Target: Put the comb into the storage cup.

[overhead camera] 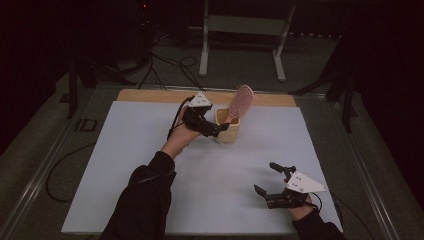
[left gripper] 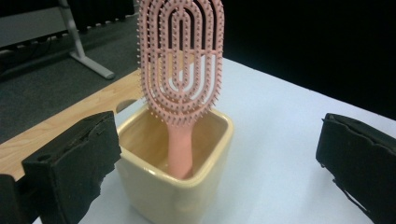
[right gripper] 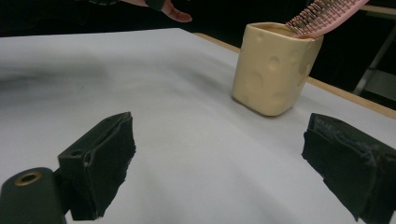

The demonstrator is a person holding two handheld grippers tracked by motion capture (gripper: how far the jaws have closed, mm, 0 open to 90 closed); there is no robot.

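While the pink paddle hairbrush (left gripper: 181, 60) stood handle-down in the cream square ceramic cup (left gripper: 180, 186), the left gripper (overhead camera: 216, 128) sat just beside that cup with its jaws spread wide and nothing between them. In the left gripper view the cup's near corner lay between the two black jaws, one jaw close against the cup's side and the other well clear of it over the white table sheet (left gripper: 280, 154). The brush leaned away from upright, its bristled head (overhead camera: 243, 99) rising well above the rim and tilting toward the far wooden table edge (overhead camera: 150, 95) in the high view. The cup rested on the sheet near the far middle of the table.

The right gripper (overhead camera: 270, 182) hovered low over the near right part of the sheet, well apart from the cup, its jaws likewise released and empty. In the right gripper view the cup (right gripper: 273, 70) showed dimpled, cheese-like walls, with the brush head (right gripper: 327, 14) slanting out over its rim. The person's left hand (overhead camera: 181, 135) and dark sleeve (overhead camera: 145, 195) reached in from the bottom of the high view.
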